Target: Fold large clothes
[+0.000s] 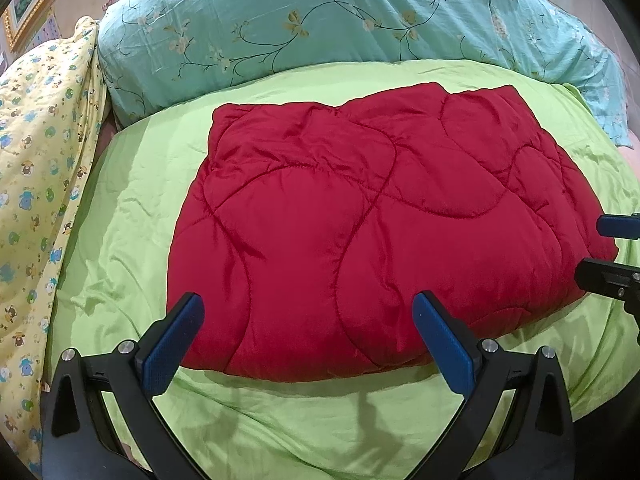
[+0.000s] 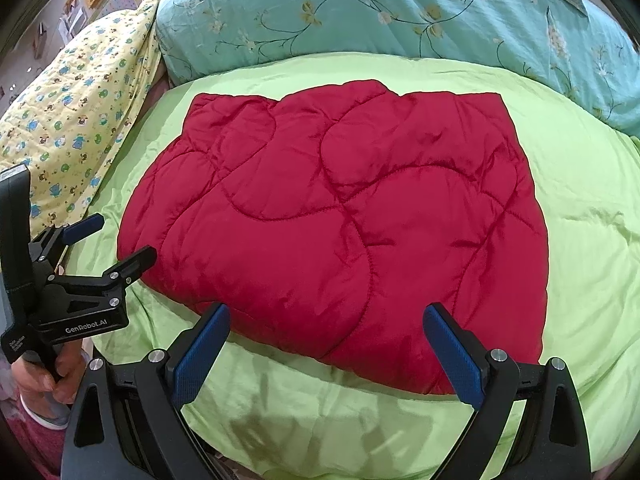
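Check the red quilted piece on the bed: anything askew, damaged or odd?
Nothing stands out. The red quilted piece lies folded on the green sheet, no tears visible, its far edge slightly uneven. Both tongs, left and right, are open and hold nothing.

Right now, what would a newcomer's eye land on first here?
The red quilt, folded into a puffy rectangle, lies mid-bed on the lime sheet. Both grippers are open and apart from it: left at its near edge, right likewise. A teal floral pillow lies behind, with a yellow printed quilt to the left.
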The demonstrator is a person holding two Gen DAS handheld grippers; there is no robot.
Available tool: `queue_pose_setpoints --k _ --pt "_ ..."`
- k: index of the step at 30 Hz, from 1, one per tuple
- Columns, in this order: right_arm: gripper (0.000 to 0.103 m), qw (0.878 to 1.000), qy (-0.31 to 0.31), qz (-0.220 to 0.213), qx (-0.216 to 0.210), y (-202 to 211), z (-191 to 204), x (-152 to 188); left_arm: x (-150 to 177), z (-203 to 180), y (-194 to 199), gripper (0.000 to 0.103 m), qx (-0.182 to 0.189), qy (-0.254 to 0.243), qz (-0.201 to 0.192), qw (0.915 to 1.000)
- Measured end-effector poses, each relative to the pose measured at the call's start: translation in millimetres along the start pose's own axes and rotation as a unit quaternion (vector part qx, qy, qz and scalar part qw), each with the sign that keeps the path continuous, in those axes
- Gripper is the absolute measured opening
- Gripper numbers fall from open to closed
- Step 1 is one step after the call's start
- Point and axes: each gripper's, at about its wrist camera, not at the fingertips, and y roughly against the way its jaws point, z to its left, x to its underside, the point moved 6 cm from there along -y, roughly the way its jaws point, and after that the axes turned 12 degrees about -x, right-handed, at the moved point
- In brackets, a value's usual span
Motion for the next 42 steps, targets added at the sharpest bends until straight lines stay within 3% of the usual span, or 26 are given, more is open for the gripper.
queue_pose_setpoints --k 42 --pt "0.098 1.0 -0.015 -0.003 -0.004 0.6 -14.1 -1.1 -3.8 -3.9 -2.7 0.103 -0.009 -0.004 -0.002 0.9999"
